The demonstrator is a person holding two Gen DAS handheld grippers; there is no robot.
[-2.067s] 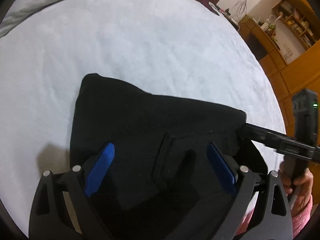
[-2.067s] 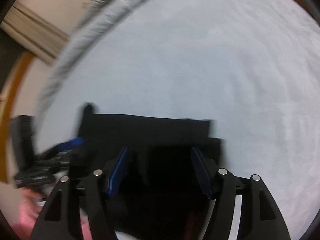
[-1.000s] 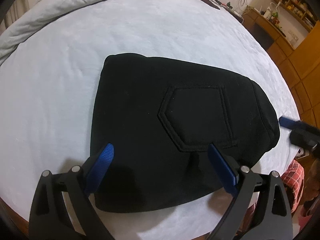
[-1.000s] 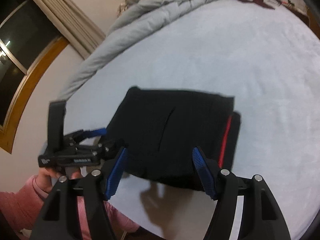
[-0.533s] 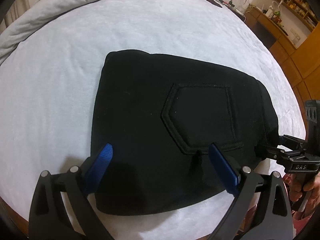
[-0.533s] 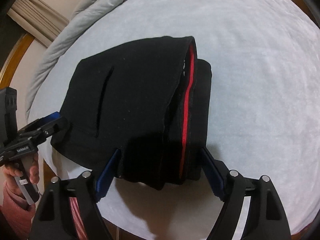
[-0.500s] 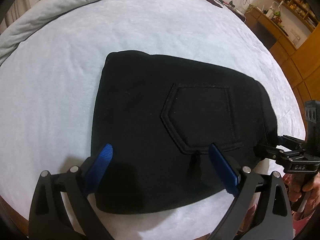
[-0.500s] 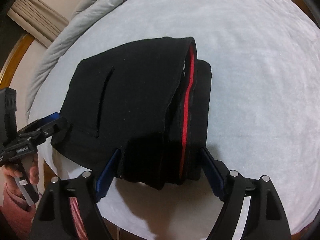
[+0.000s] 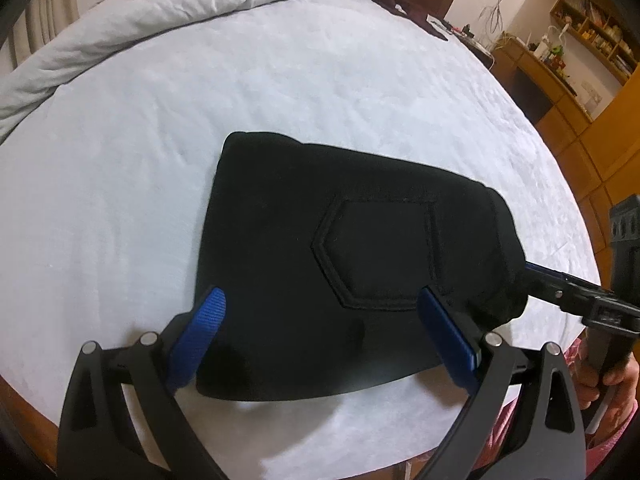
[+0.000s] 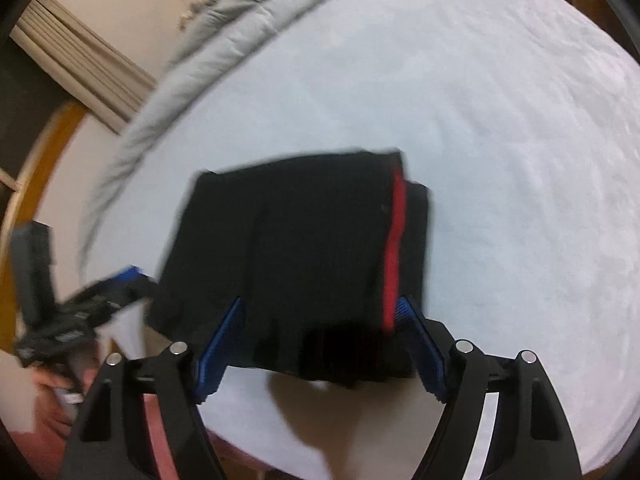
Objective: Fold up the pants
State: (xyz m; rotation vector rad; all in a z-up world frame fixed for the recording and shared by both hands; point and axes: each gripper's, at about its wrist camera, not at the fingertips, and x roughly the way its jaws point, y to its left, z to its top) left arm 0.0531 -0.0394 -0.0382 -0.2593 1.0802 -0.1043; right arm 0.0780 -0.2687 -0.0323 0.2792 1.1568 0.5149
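On your far left the rumpled grey duvet (image 9: 168, 12) is bunched along the edge of the pale blue bed sheet (image 9: 320, 92). Your left gripper (image 9: 320, 336) has drawn back a little in the last half second; its blue-padded jaws stand wide apart over the near edge of the folded black fleece pants (image 9: 344, 256), holding nothing. The pants lie as a compact bundle on the sheet near the bed's front edge, back pocket up. To the right, your right gripper (image 10: 320, 344) is sweeping in, its view blurred, jaws apart around the end with the red stripe (image 10: 394, 248). The fold looks essentially finished; only tidying remains.
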